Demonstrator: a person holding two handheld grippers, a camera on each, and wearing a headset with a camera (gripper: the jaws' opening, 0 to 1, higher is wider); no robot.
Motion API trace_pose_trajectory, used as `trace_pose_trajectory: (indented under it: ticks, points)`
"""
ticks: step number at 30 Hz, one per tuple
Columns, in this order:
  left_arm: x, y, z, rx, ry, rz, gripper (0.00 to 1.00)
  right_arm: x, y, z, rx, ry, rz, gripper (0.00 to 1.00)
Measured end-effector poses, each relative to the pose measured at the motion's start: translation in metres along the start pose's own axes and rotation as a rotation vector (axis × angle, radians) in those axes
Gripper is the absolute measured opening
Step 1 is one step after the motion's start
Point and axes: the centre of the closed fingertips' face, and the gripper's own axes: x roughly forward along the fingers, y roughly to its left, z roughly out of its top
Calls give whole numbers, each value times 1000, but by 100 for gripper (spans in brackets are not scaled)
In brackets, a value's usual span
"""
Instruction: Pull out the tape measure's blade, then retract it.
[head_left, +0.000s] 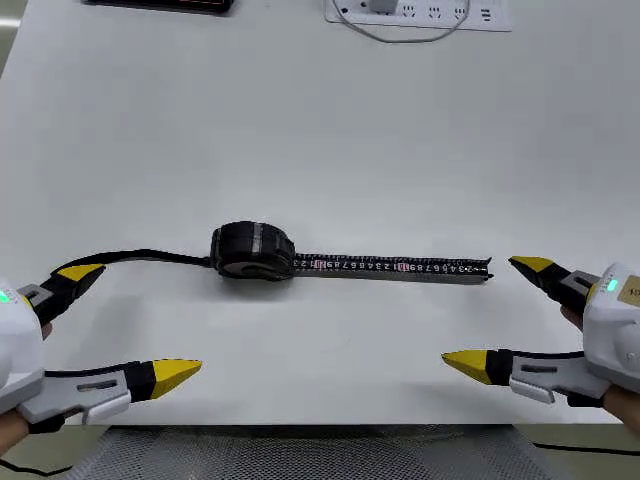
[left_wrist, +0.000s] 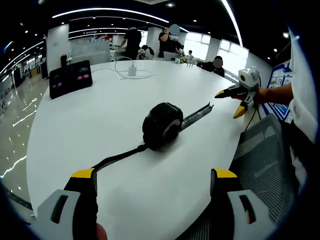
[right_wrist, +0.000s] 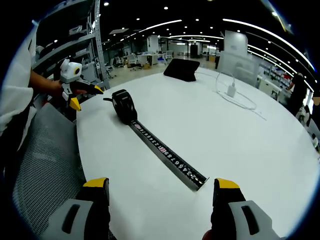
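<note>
A black tape measure (head_left: 252, 251) lies on the white table (head_left: 320, 130), its blade (head_left: 392, 267) drawn out to the right and lying flat, a black strap (head_left: 150, 257) trailing left. My left gripper (head_left: 140, 320) is open at the table's near left, close to the strap's end, holding nothing. My right gripper (head_left: 500, 312) is open at the near right, just past the blade's tip (head_left: 487, 268), touching nothing. In the left gripper view the tape measure (left_wrist: 161, 125) sits ahead of the gripper (left_wrist: 152, 175). The right gripper view shows the blade (right_wrist: 165, 151) running towards the gripper (right_wrist: 158, 185).
A white power strip (head_left: 420, 13) with a cable lies at the far edge, and a dark tablet (head_left: 160, 4) at the far left. A mesh chair seat (head_left: 300, 450) shows below the near table edge. People stand in the background (left_wrist: 132, 42).
</note>
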Motion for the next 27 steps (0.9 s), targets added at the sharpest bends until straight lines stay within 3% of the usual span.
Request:
trace_pose_trajectory:
  ticks: [27]
  points:
    - [-4, -3, 0, -23, -29, 17, 91, -3, 12, -1, 26, -18, -26, 87]
